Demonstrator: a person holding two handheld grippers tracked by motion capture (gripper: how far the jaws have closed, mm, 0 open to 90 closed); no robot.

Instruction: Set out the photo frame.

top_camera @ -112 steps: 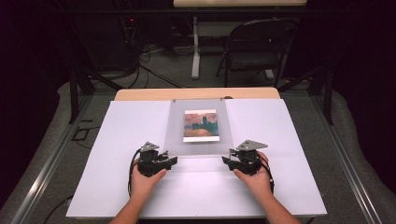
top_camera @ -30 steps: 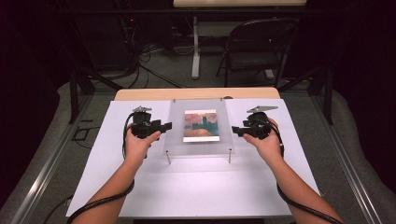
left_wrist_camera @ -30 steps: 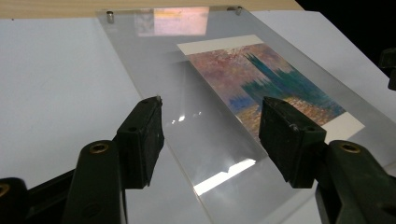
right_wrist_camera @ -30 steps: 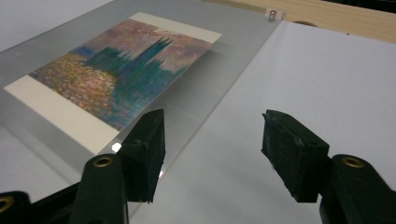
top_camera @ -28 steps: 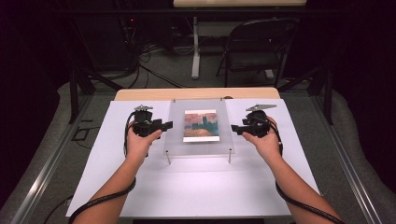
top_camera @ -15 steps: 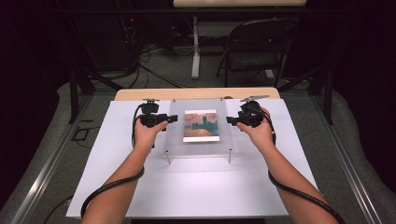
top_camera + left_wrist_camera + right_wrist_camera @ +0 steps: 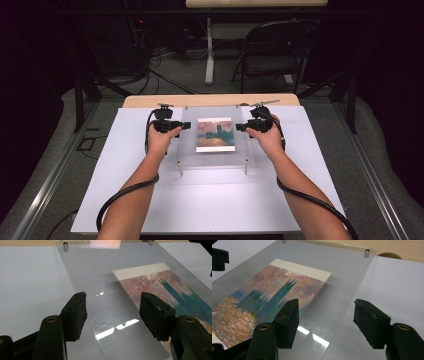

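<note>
1. a clear acrylic panel [image 7: 215, 137] lies flat in the upper middle of the high view, raised just above the white bench sheet [image 7: 125, 170] on small metal standoff posts [image 7: 180, 168] at its corners.
2. its surface shows fine scratches and bright glare patches in both gripper views.
3. a painted print [image 7: 215, 134] sits at the panel's centre: a teal tower shape against pink, purple and orange, with a cream strip along its far edge.
4. the panel's far edge lies near the bench sheet's far edge.
</note>
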